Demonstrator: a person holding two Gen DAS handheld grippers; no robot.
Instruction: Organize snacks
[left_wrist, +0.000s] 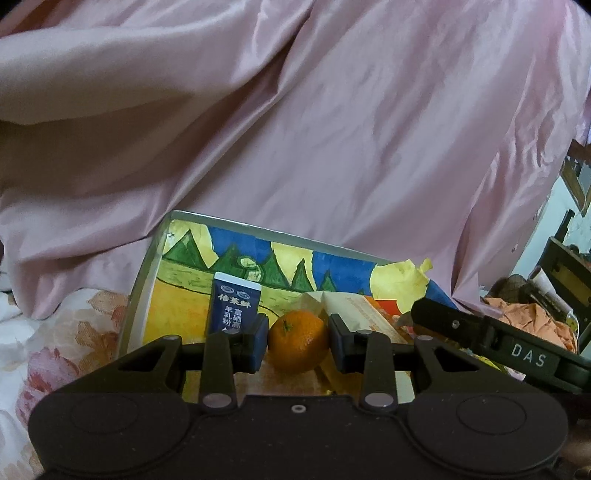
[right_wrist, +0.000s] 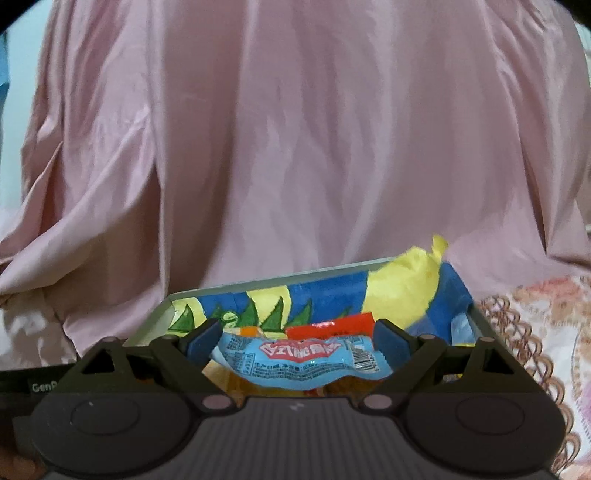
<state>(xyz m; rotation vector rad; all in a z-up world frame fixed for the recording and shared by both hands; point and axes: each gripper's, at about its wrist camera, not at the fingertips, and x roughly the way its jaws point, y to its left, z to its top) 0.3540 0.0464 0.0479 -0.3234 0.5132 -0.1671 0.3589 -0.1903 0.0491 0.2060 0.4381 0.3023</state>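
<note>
A shallow box (left_wrist: 146, 273) lined with a painted paper of green peaks on blue and yellow lies on a bed. In the left wrist view my left gripper (left_wrist: 298, 338) is shut on a small orange (left_wrist: 297, 339), held over the box. A dark blue milk-powder sachet (left_wrist: 233, 308) stands just left of it, and a beige packet (left_wrist: 354, 308) lies to the right. In the right wrist view my right gripper (right_wrist: 295, 341) is open around a light blue snack packet (right_wrist: 303, 360) over the same box (right_wrist: 155, 314); its pads stand clear of the packet's ends. A red packet (right_wrist: 340, 323) lies behind.
A pink satin quilt (left_wrist: 295, 129) rises behind the box and fills the upper view (right_wrist: 295, 147). A floral bedsheet (left_wrist: 55, 350) lies around the box (right_wrist: 535, 332). The right gripper's body (left_wrist: 498, 347) reaches in from the right. Orange cloth and clutter (left_wrist: 532, 317) sit far right.
</note>
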